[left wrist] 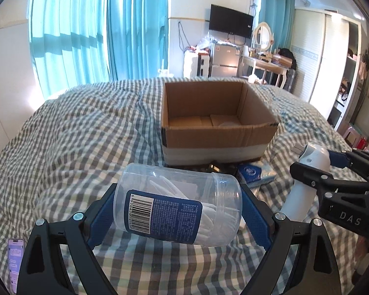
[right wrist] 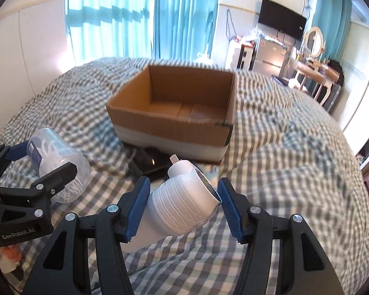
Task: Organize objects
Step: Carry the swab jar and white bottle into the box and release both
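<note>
Clear jar (left wrist: 177,206) with a dark blue label and white sticks inside lies on its side between the blue pads of the left gripper (left wrist: 177,211), whose jaws are pinching it at both ends above the checked bed cover (left wrist: 86,127). White bottle (right wrist: 182,199) with a ribbed body and small nozzle sits in the right gripper (right wrist: 182,206), its jaws pressing on the two sides, with the bottle's lower part hanging below the pads. Beyond both, an open cardboard box (left wrist: 216,135) stands on the bed. Just in front of the box lie a small black thing (right wrist: 147,164) and a blue packet (left wrist: 251,173). A phone (left wrist: 15,258) shows at the left view's lower left edge.
</note>
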`<state>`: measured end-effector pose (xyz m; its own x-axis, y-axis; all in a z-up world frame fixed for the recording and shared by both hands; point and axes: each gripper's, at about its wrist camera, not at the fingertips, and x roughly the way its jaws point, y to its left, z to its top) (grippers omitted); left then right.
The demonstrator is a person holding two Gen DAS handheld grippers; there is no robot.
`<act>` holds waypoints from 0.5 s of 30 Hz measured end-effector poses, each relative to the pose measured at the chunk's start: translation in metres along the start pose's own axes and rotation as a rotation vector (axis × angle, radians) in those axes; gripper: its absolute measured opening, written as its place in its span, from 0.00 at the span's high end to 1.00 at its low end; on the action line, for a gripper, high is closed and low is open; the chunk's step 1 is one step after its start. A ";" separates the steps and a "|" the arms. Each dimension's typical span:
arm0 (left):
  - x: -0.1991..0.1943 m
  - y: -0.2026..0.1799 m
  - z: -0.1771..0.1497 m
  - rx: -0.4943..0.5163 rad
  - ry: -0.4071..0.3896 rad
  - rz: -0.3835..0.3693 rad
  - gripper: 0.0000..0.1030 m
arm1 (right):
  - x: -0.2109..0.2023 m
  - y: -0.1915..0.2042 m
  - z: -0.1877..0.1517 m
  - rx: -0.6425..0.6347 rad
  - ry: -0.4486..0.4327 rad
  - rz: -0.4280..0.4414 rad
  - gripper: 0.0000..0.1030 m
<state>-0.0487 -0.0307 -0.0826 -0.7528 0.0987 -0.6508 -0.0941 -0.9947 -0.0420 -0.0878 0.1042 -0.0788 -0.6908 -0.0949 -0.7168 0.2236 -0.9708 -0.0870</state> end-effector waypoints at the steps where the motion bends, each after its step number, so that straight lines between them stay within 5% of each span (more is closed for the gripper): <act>1: -0.003 0.001 0.005 -0.003 -0.009 -0.003 0.09 | -0.002 0.001 0.002 -0.006 -0.008 -0.004 0.44; 15: 0.017 0.000 0.113 0.018 -0.098 0.042 0.09 | -0.021 -0.008 0.118 -0.103 -0.161 -0.150 0.44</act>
<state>-0.1349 -0.0253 -0.0084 -0.8166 0.0606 -0.5740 -0.0727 -0.9974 -0.0020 -0.1559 0.0878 0.0183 -0.8202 0.0064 -0.5721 0.1738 -0.9499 -0.2599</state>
